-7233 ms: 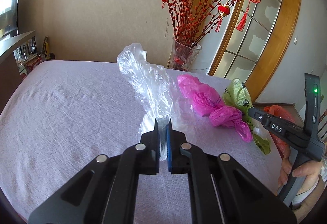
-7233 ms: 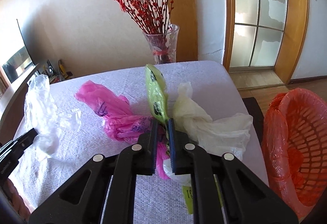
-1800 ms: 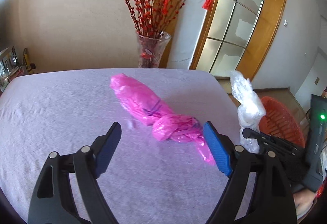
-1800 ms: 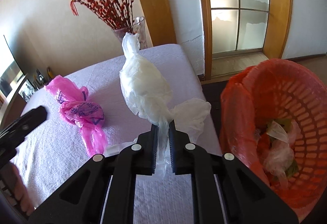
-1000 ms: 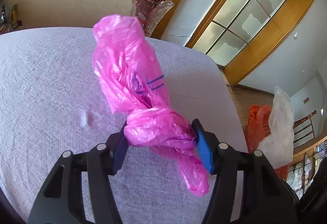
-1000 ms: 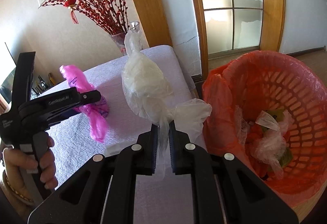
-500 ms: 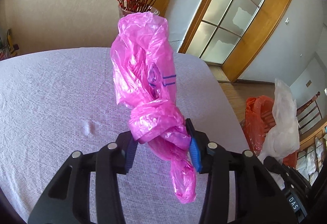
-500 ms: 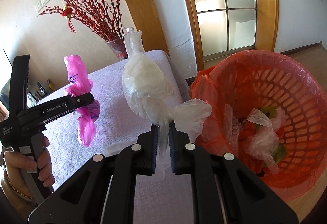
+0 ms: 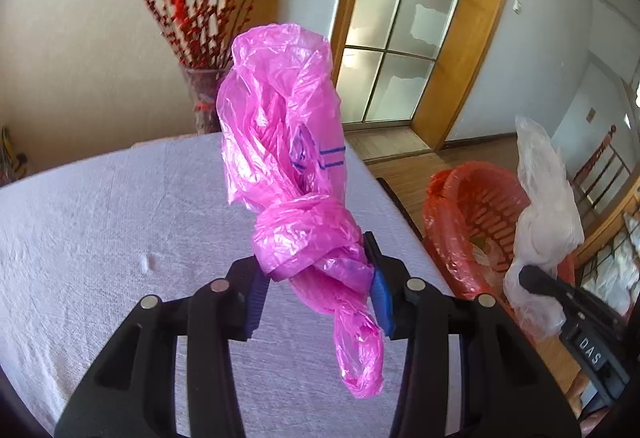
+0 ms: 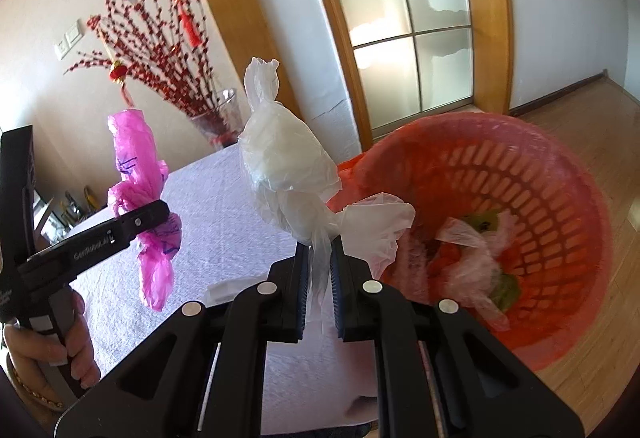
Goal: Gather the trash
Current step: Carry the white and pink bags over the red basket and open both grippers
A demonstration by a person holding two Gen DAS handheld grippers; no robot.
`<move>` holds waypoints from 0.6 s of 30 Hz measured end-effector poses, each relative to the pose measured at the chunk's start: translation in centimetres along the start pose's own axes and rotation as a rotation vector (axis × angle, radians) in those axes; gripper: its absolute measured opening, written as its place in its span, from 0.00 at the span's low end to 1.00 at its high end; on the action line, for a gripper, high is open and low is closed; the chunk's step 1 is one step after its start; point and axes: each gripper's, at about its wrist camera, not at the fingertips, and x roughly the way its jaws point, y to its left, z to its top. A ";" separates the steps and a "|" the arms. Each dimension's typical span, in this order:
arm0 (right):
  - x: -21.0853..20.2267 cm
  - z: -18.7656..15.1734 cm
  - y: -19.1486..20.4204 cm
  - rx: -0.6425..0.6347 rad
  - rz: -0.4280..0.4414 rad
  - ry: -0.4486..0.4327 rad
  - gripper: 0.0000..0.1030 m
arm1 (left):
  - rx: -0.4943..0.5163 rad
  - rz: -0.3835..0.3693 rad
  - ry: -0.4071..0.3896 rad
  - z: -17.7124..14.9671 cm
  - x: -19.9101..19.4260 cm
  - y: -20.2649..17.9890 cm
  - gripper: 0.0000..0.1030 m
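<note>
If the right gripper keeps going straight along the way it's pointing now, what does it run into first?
Probably the near rim of the red basket. The right gripper, shut on the white bag, points past the table edge with the basket just right of its line. Depth is unclear; it may miss it.

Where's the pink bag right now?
The pink bag is clamped by its knot in the left gripper, held above the table, left of the red basket.

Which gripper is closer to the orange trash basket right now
Right. The right gripper, shut on the white bag, is beside the basket's rim. The left gripper, holding the pink bag, is over the table.
</note>
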 end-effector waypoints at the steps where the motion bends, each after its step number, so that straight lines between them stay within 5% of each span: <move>1: -0.3 0.0 -0.3 0.008 -0.004 -0.005 0.11 | 0.015 -0.002 -0.004 0.0 -0.1 -0.5 0.42; 18: -3.7 -0.3 -5.0 0.104 -0.057 -0.068 0.11 | 0.212 -0.115 -0.013 -1.0 -0.4 -9.0 0.42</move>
